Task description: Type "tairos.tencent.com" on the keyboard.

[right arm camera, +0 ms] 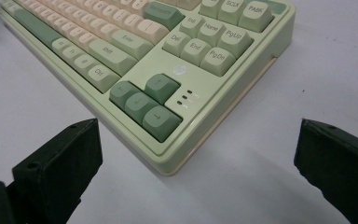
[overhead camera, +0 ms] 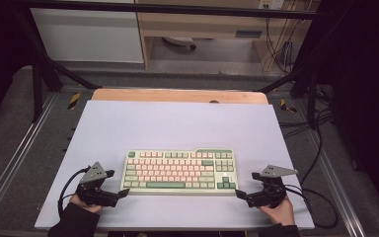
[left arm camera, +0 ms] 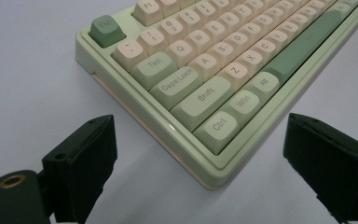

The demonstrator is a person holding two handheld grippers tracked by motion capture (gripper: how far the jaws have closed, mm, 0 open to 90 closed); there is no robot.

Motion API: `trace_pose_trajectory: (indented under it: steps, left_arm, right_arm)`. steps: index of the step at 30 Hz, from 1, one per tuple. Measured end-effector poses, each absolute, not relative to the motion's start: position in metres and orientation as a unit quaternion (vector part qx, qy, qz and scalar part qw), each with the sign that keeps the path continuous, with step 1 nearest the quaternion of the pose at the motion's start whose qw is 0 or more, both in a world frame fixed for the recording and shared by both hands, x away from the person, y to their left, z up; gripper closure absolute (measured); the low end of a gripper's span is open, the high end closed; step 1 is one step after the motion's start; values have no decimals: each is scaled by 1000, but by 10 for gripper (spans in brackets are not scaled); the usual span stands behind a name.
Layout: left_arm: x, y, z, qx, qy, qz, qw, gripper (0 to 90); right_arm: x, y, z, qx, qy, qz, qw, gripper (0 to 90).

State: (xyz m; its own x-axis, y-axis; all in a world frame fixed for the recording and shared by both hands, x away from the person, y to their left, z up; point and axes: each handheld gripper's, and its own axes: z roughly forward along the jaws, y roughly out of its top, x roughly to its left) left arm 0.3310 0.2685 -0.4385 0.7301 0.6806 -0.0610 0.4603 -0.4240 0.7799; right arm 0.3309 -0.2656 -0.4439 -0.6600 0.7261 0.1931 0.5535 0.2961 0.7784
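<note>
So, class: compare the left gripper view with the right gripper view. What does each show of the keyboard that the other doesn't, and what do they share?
Left gripper view alone: the Esc key, Tab, Caps Lock and the letter rows at the keyboard's near left corner. Right gripper view alone: the arrow keys, the Del, End and PgDn block, and small indicator lights. Both share the green keyboard on the pale table, and an open tool, left tool, right tool, framing a corner without touching it.

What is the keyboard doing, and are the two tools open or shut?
Keyboard: flat on the table, keys up, not held.
Left tool: open, jaws either side of the keyboard's near left corner, not touching.
Right tool: open, aimed at the near right corner, not touching.
</note>
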Motion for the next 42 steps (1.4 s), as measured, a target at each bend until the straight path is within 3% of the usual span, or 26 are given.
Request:
trace_pose_trajectory:
  steps: [19, 42]
  left_arm:
    - [329, 269, -433, 827, 343, 136, 424, 128]
    - [331, 258, -420, 823, 355, 134, 422, 532]
  right_arm:
    - [330, -265, -444, 403, 798, 438, 99, 15]
    - [330, -265, -443, 403, 799, 436, 99, 15]
